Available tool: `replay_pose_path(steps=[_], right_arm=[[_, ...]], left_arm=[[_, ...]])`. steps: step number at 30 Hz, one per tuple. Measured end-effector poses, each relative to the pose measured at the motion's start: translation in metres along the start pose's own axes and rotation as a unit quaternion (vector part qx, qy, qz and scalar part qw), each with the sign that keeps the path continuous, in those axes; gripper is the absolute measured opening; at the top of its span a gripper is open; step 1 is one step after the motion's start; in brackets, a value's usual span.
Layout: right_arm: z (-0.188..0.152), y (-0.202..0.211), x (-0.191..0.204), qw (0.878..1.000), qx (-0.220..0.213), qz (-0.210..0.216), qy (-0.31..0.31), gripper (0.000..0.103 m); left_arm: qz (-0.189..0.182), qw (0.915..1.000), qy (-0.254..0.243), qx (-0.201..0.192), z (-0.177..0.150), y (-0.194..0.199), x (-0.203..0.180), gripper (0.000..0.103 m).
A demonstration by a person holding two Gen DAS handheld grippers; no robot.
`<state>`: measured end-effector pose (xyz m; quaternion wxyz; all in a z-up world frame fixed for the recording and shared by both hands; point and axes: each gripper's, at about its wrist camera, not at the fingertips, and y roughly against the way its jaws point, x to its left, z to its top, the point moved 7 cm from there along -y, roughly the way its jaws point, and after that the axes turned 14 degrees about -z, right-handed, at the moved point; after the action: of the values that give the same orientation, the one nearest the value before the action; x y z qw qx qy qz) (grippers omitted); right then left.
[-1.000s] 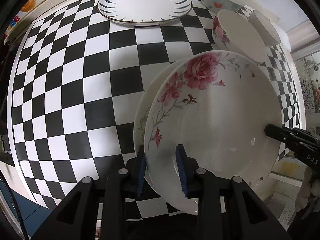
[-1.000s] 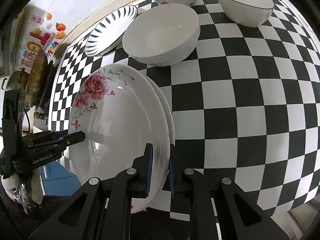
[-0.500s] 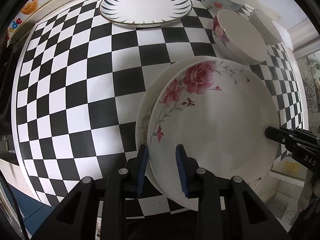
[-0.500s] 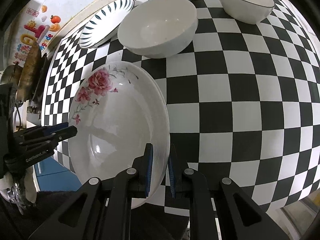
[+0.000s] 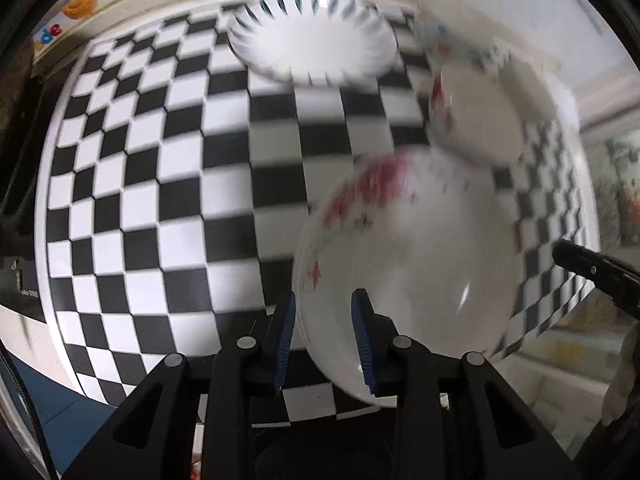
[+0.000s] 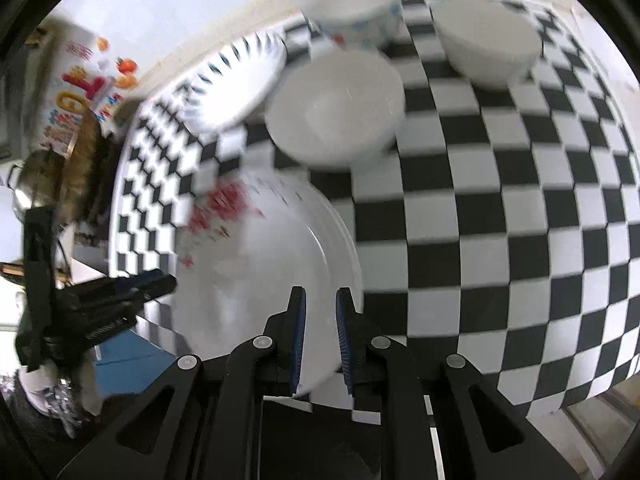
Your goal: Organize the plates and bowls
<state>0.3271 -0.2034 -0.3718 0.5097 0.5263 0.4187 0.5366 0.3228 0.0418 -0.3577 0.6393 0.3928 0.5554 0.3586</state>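
Observation:
A white plate with red roses [image 5: 408, 256] hangs tilted above the checkered table [image 5: 160, 200], held at opposite rims. My left gripper [image 5: 323, 320] is shut on its near rim. In the right wrist view the same rose plate [image 6: 256, 272] shows a second white rim just beneath it, and my right gripper [image 6: 320, 320] is shut on that edge. Each gripper appears in the other's view: the right one [image 5: 592, 272] at the plate's far side, the left one [image 6: 152, 284] at the plate's left. Both pictures are blurred by motion.
A blue-striped plate [image 5: 312, 40] lies at the back by the wall. To its right stand a white bowl [image 6: 336, 108], a dotted bowl [image 6: 360, 20] and a dark-rimmed white bowl [image 6: 488, 40]. The checkered table [image 6: 520, 240] ends near both grippers.
Both grippers have risen together with the rose plate between them, and the table looks farther off. The grips look the same. The bowls and the striped plate lie as before.

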Motion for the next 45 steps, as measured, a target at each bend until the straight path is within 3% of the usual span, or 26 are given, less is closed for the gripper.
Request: replay_pose_path(steps=[2, 5, 7, 13, 19, 25, 28, 37, 40, 45], right_arm=[[0.02, 0.02, 0.007, 1.0, -0.017, 0.015, 0.0, 0.019], [0.057, 0.033, 0.022, 0.999, -0.02, 0.049, -0.003, 0.032], [0.087, 0.032, 0.036, 0.998, -0.02, 0.062, 0.002, 0.034], [0.18, -0.02, 0.076, 0.999, 0.007, 0.037, 0.017, 0.034], [0.231, -0.076, 0.09, 0.999, 0.04, -0.007, 0.031, 0.034], [0.247, -0.118, 0.087, 0.995, 0.08, -0.048, 0.035, 0.034], [0.25, -0.134, 0.083, 0.993, 0.096, -0.064, 0.035, 0.03], [0.26, -0.14, 0.098, 0.986, 0.085, -0.109, 0.091, 0.023], [0.256, -0.141, 0.102, 0.986, 0.087, -0.11, 0.094, 0.023], [0.247, -0.142, 0.111, 0.987, 0.111, -0.072, 0.095, 0.023]], left_arm=[[-0.011, 0.9995, 0.013, -0.025, 0.023, 0.02, 0.007, 0.027], [-0.018, 0.9981, 0.031, -0.049, 0.061, 0.035, 0.019, 0.03], [-0.016, 0.9971, 0.047, -0.059, 0.087, 0.04, 0.035, 0.03], [-0.025, 0.9937, 0.097, -0.052, 0.165, 0.021, 0.083, 0.03], [-0.04, 0.9927, 0.112, -0.024, 0.208, -0.013, 0.101, 0.03], [-0.034, 0.9929, 0.114, 0.01, 0.222, -0.047, 0.11, 0.03], [-0.029, 0.9939, 0.107, 0.005, 0.228, -0.057, 0.113, 0.03], [-0.023, 0.9947, 0.099, -0.012, 0.231, -0.058, 0.114, 0.025], [-0.021, 0.9941, 0.106, -0.015, 0.226, -0.054, 0.117, 0.025], [-0.021, 0.9945, 0.101, -0.015, 0.209, -0.048, 0.129, 0.025]])
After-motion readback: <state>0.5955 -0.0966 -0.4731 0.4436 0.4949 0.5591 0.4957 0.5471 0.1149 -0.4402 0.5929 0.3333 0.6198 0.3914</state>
